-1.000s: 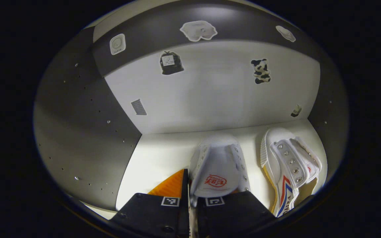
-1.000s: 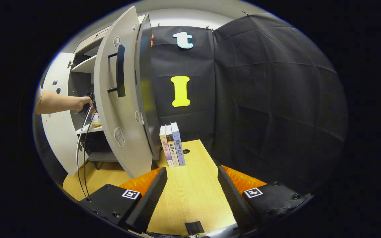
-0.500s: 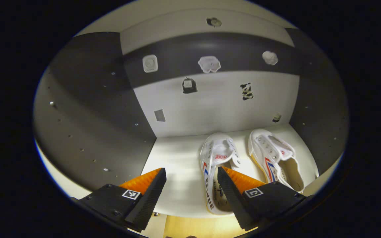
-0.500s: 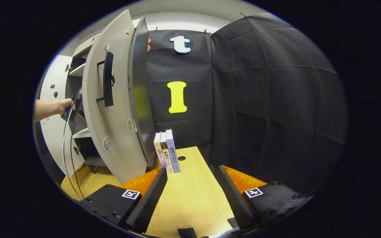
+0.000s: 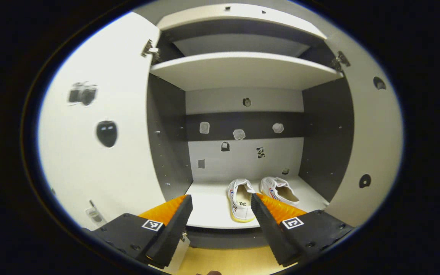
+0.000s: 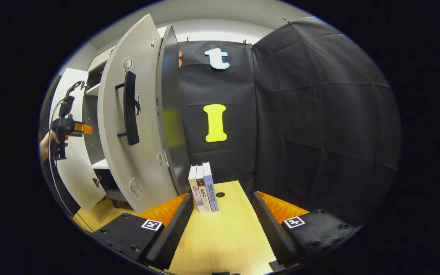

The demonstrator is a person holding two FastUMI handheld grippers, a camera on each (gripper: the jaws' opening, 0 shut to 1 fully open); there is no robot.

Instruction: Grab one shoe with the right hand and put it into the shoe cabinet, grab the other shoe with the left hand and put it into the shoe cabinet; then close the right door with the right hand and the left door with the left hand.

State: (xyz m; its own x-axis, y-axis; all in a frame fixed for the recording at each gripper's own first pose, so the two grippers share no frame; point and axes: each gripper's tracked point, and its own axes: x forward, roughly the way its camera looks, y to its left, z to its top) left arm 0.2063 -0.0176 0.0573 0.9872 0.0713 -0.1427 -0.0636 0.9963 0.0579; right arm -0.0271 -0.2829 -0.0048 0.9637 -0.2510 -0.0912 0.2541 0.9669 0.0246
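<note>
Now that the left gripper is backing out of the shoe cabinet with its fingers spread and nothing between them, the second white canvas shoe, which it was pinching a second ago, is lying released on the lower shelf just beside the first shoe, heels toward the opening. Both shoes are in, so the task is turning to the doors, right one first. Seen from the right gripper view, the right gripper is hovering wide open and empty over the wooden table, near three upright books, with the right door and its black bar handle swung out to its left. The left door is standing open too, and the left gripper needs to clear both door edges before either swings.
</note>
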